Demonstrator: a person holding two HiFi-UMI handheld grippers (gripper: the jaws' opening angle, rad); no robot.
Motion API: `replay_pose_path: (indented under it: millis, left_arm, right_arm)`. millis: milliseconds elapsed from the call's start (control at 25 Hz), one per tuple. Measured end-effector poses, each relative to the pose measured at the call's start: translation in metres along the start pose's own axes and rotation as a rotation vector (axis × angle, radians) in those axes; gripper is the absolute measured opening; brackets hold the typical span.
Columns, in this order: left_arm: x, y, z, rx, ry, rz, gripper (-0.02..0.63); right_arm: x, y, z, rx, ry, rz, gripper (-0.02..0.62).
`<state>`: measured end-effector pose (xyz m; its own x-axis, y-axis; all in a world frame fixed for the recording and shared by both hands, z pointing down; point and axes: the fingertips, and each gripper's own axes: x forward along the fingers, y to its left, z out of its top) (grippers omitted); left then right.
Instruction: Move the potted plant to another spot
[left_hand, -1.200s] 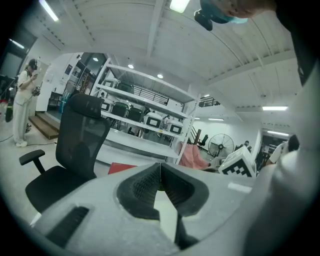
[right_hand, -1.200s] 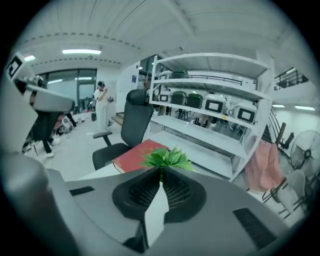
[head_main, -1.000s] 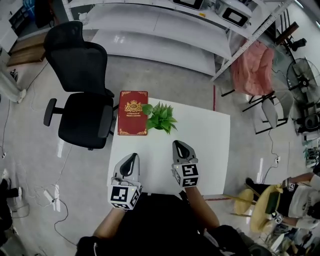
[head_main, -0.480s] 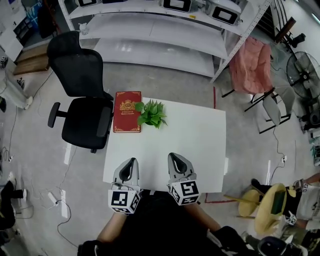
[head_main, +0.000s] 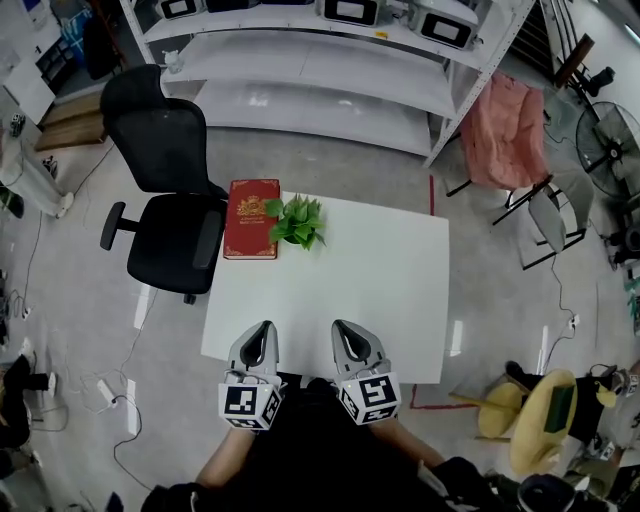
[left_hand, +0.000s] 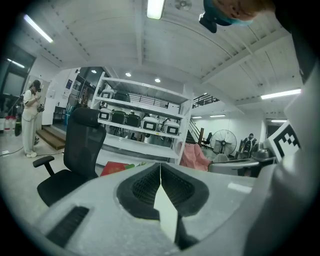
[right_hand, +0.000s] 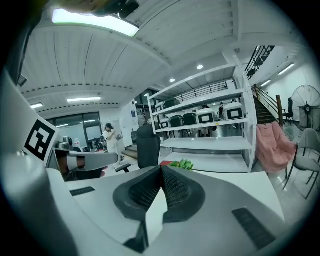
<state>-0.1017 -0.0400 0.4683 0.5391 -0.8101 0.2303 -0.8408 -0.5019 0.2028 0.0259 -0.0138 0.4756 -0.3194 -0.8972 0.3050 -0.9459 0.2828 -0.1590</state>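
Note:
The potted plant, small with green leaves, stands near the far left corner of the white table, right beside a red book. In the right gripper view the potted plant shows far ahead as a green tuft. My left gripper hangs over the table's near edge, jaws closed together and holding nothing. My right gripper sits beside it at the near edge, also shut and empty. Both are far from the plant.
A black office chair stands at the table's left. White shelving with equipment runs along the back. A pink cloth on a chair and a fan are at the right. A person stands far left.
Both grippers have drawn back toward the near table edge, and the head view has shifted so the table and plant appear farther away. The plant and book have not moved on the table.

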Motion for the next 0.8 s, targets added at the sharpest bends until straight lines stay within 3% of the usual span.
replay_pose_path:
  millis: [800]
  left_arm:
    - [0.005, -0.023, -0.001, 0.039, -0.011, -0.024, 0.018]
  right_arm:
    - [-0.011, -0.009, -0.003, -0.022, -0.017, 0.016, 0.012]
